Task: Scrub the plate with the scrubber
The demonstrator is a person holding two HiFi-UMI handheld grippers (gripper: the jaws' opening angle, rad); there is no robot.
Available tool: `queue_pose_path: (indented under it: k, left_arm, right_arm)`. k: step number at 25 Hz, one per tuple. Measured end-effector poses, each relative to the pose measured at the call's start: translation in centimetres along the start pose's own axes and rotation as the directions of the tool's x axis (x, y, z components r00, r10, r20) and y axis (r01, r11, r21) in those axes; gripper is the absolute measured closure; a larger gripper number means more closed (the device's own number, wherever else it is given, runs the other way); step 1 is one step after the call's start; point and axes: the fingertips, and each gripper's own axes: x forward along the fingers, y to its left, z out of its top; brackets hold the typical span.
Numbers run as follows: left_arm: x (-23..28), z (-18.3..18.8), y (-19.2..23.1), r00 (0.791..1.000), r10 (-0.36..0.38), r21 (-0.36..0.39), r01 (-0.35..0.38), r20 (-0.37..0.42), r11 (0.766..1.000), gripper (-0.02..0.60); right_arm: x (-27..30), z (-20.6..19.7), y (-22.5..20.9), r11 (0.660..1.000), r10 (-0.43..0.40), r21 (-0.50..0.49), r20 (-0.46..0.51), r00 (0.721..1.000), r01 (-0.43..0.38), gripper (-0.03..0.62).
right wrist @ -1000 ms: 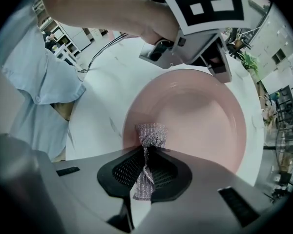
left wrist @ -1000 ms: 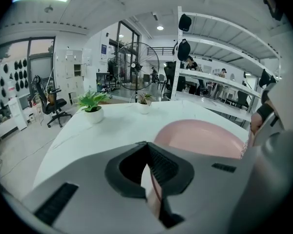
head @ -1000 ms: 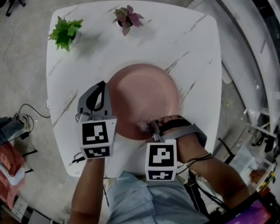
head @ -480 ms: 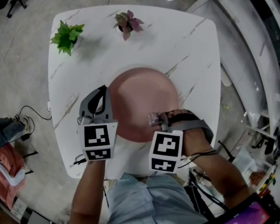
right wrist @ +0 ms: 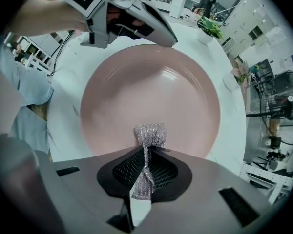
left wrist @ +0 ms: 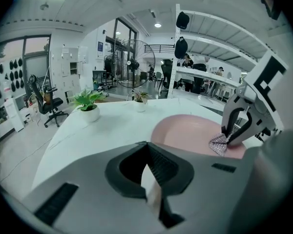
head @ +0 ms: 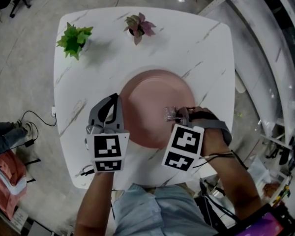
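On the white, grey-veined square desk [head: 206,48], seen from the head view, a green leafy plant in a white pot [head: 74,39] stands toward the 10 o'clock corner, and a pink-leaved plant in a small pot [head: 139,26] sits near the 12 o'clock edge. The left claw [head: 116,100] lies at the 9 o'clock rim of the round pink plate [head: 152,90]. From above, its tips merge with the rim. The left gripper view shows its two jaws closed together with nothing between them. Whether they touch the rim cannot be told. The plate rests flat near the desk's middle, a little toward 6 o'clock. Inside its well, between the centre and the 4 o'clock rim, is the silver mesh scrubber [head: 170,114], clamped in the right claw [head: 176,116]. From overhead it is only a small glinting patch. The right gripper view shows the jaws pinched on its middle, so the mesh bunches like a bow, with the upper tuft [right wrist: 150,133] spread against the plate's surface. The left gripper view shows the scrubber from the side, pressed down on the plate under the right claw.
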Motion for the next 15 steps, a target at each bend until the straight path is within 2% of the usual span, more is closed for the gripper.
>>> queue_pose_path:
  k: [15]
  left_arm:
    - [0.1,0.0,-0.4,1.0,-0.021,0.009,0.021,-0.019,1.0,0.578]
  right_arm:
    - [0.1,0.2,-5.5,0.972,-0.103,0.22,0.053,0.993,0.089,0.541]
